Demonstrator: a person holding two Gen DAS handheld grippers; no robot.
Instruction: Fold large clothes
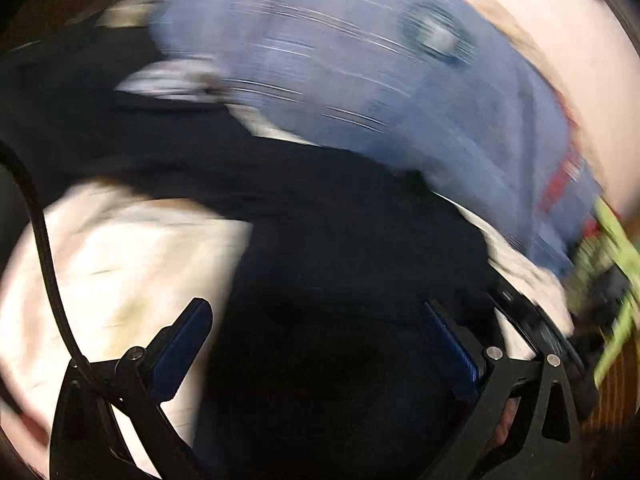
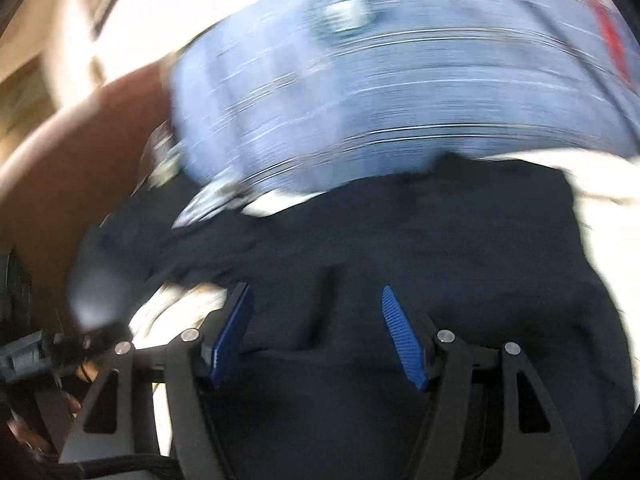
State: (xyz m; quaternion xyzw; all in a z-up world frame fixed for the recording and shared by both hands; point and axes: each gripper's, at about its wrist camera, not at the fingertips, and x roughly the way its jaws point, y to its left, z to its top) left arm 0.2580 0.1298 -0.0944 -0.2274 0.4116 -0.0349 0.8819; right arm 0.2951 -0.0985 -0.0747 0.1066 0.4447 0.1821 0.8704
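**Both grippers hanging open over a dark garment**

The left gripper (image 1: 316, 332), a black two-finger tool with ribbed blue pads, is pointing down at a large dark navy, nearly black garment (image 1: 320, 220) that is lying spread over a white cloth surface (image 1: 112, 264). Its jaws are standing wide apart with nothing pressed between them; the dark fabric is showing in the gap beneath. A black cable (image 1: 44, 240) is curving down the left side of that view.

The right gripper (image 2: 316, 328), of the same make, is also hanging over the dark garment (image 2: 400, 240), its jaws released and gripping nothing, though the fabric is lying under and between the pads.

Beyond the dark garment, a pale blue cloth with thin white stripes (image 1: 360, 72) is lying, touching or overlapping its far edge; it is also showing in the right wrist view (image 2: 380, 92). Both views are heavily smeared, so finer detail is not readable. Brown wood-coloured surface (image 2: 60, 184) is showing at the left of the right wrist view.
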